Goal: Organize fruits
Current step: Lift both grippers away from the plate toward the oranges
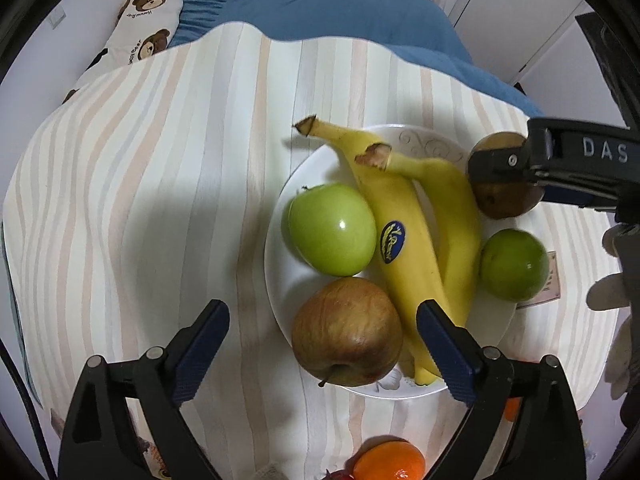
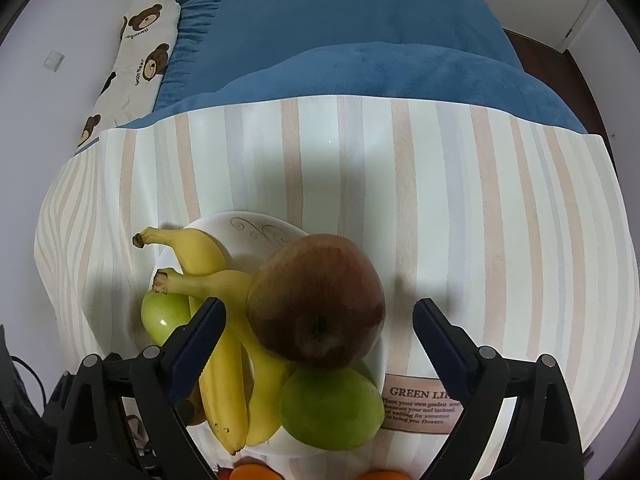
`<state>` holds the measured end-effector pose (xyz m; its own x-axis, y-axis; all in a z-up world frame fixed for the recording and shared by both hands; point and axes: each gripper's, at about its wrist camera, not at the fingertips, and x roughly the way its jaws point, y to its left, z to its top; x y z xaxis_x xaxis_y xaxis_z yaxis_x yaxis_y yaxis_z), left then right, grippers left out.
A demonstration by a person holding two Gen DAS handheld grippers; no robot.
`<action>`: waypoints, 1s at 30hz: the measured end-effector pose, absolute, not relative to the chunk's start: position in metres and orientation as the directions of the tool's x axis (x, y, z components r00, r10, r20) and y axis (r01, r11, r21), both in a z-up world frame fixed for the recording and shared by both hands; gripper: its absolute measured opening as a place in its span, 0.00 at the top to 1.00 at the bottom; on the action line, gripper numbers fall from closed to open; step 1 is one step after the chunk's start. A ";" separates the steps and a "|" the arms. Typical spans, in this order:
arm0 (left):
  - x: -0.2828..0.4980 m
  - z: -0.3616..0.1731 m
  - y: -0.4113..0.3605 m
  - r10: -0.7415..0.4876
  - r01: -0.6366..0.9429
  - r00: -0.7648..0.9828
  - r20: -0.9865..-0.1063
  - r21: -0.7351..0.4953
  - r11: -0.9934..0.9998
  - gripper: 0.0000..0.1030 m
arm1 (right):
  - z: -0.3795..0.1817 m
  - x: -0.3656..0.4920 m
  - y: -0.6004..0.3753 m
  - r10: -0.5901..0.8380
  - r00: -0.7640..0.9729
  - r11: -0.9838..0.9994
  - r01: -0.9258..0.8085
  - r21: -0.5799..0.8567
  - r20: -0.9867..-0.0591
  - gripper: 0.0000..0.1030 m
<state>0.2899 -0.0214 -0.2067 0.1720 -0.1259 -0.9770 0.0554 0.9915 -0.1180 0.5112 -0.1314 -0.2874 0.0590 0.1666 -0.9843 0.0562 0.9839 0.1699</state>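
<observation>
Your right gripper point(image 1: 520, 172) half hides the brown pear point(image 1: 505, 200); the plate point(image 1: 276, 264) holds bananas point(image 1: 404, 248) and apples point(image 1: 332, 229); both your grippers gape empty, left gripper point(image 1: 324, 344) included.

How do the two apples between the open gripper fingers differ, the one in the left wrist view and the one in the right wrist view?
The left gripper's apple is pale red-brown with streaks; the right gripper's apple is dark, even red-brown. The streaked apple lies on its side, stem towards the camera edge; the dark apple shows its stem pit facing up. The streaked apple sits beside the bananas; the dark apple rests against them on the far side. Both lie on the white plate, unheld.
</observation>
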 end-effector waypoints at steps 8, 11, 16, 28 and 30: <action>0.287 -0.190 -0.021 -0.124 0.051 0.193 -0.973 -0.117 0.992 0.07 | -0.270 0.504 -0.138 0.166 0.080 0.984 0.055 0.171 -0.983 0.05; 0.281 -0.182 -0.021 -0.121 0.047 0.214 -0.969 -0.113 0.992 0.07 | -0.260 0.498 -0.140 0.163 0.091 0.984 0.052 0.168 -0.982 0.05; 0.272 -0.166 -0.019 -0.108 0.042 0.245 -0.963 -0.101 0.994 0.07 | -0.237 0.480 -0.142 0.149 0.132 0.988 0.031 0.154 -0.980 0.04; 0.222 -0.119 -0.011 -0.096 0.043 0.339 -0.936 -0.087 0.995 0.07 | -0.184 0.377 -0.139 0.106 0.287 0.994 -0.016 0.106 -0.952 0.04; 0.210 -0.109 -0.010 -0.099 0.043 0.358 -0.929 -0.089 0.995 0.07 | -0.173 0.360 -0.138 0.106 0.318 0.994 -0.017 0.106 -0.942 0.04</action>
